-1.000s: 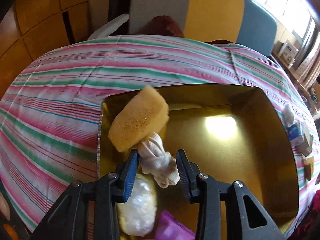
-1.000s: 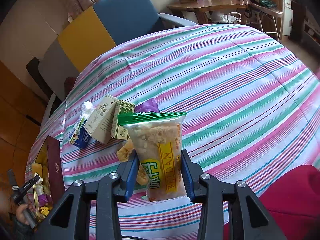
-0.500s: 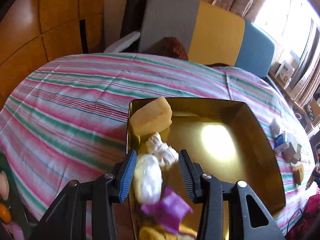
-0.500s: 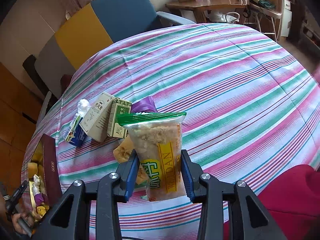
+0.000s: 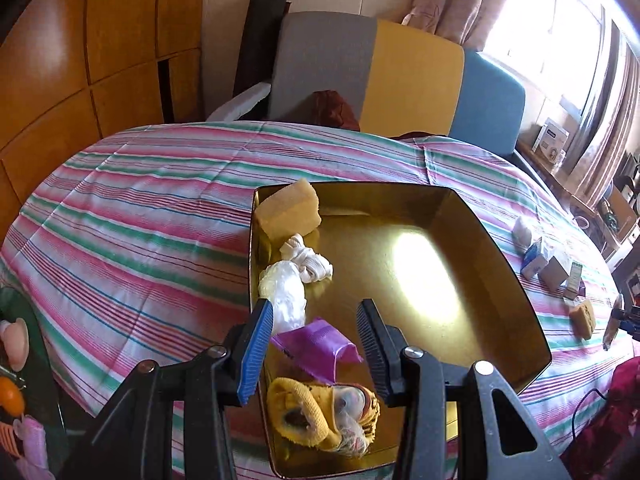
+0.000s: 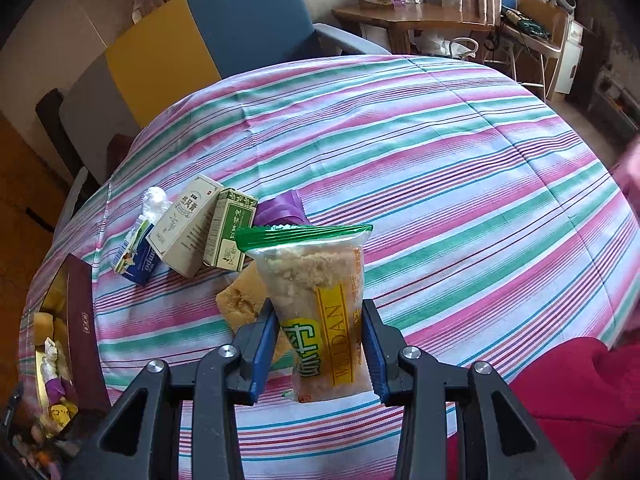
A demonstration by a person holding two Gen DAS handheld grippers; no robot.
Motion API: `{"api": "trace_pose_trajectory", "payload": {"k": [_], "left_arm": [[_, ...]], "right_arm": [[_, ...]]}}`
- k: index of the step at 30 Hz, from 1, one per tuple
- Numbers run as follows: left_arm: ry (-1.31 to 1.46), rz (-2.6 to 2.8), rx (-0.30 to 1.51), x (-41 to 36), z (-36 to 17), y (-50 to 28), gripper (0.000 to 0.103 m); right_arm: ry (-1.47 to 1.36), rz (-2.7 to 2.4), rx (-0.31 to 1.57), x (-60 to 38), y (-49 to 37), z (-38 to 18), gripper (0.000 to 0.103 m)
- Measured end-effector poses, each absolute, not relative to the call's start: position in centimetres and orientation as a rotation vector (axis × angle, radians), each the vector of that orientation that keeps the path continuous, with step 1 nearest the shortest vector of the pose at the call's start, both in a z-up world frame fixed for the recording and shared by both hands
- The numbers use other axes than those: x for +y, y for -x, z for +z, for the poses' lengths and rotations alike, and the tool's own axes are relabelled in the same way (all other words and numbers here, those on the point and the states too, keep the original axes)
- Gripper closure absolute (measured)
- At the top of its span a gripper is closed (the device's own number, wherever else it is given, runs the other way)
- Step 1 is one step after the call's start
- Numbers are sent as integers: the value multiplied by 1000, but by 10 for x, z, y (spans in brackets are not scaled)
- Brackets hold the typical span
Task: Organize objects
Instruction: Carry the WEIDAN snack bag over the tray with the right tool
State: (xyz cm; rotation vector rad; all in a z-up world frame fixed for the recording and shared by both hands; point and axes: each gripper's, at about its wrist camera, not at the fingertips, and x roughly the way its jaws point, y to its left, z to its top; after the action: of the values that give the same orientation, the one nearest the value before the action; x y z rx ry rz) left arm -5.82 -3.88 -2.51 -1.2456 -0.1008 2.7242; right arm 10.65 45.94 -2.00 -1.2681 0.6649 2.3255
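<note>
Your left gripper (image 5: 316, 336) has pulled up and back from the shiny gold rectangular tray (image 5: 496, 248) in the last second: a second ago its fingers straddled the knotted white cloth bundle (image 5: 307, 258), now that bundle lies free on the tray floor, well ahead of the tips. So that drop counts as done, and the left hand is free for the next item. Its jaws stand wide apart with nothing between the pads; the crumpled purple plastic wrapper (image 5: 316, 346) only shows through the gap from below, and I can't tell if it touches. Along the tray's left wall you have a row, far to near: yellow sponge block (image 5: 289, 210) in the far corner, the white bundle, a clear-white crinkled plastic bag (image 5: 284, 290), the purple wrapper, then a yellow knitted sock-like piece (image 5: 320, 414). The rest of the tray floor is bare.

Your right gripper (image 6: 319, 340) has barely shifted; the view slid only slightly. It is clamped on the clear snack packet with green top seal and yellow label (image 6: 316, 304), held upright above the pink-green striped tablecloth (image 6: 460, 184). Still on the cloth behind it, left to right: a blue-white small carton (image 6: 138, 256), a beige medicine box (image 6: 186, 226), a green-white box (image 6: 230, 234), a purple pouch (image 6: 280, 210), and a yellow sponge piece (image 6: 244, 300) just under the packet. The tray sits far left in this view, so I judge the packet goes there next.
</note>
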Motion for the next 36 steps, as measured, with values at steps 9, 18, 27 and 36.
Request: {"api": "trace_pose_trajectory", "payload": {"k": [9, 18, 27, 36], "left_arm": [[1233, 2731, -109, -44, -25, 51, 59], [1245, 2718, -117, -48, -29, 47, 59], [1264, 2708, -139, -55, -34, 48, 59], [1285, 2703, -165, -62, -39, 50, 59]], "right_arm": [[1279, 2509, 612, 396, -78, 17, 63], [1372, 2788, 501, 287, -26, 45, 63], [1534, 2944, 437, 197, 13, 42, 63], [1735, 2973, 400, 126, 50, 19, 63]]}}
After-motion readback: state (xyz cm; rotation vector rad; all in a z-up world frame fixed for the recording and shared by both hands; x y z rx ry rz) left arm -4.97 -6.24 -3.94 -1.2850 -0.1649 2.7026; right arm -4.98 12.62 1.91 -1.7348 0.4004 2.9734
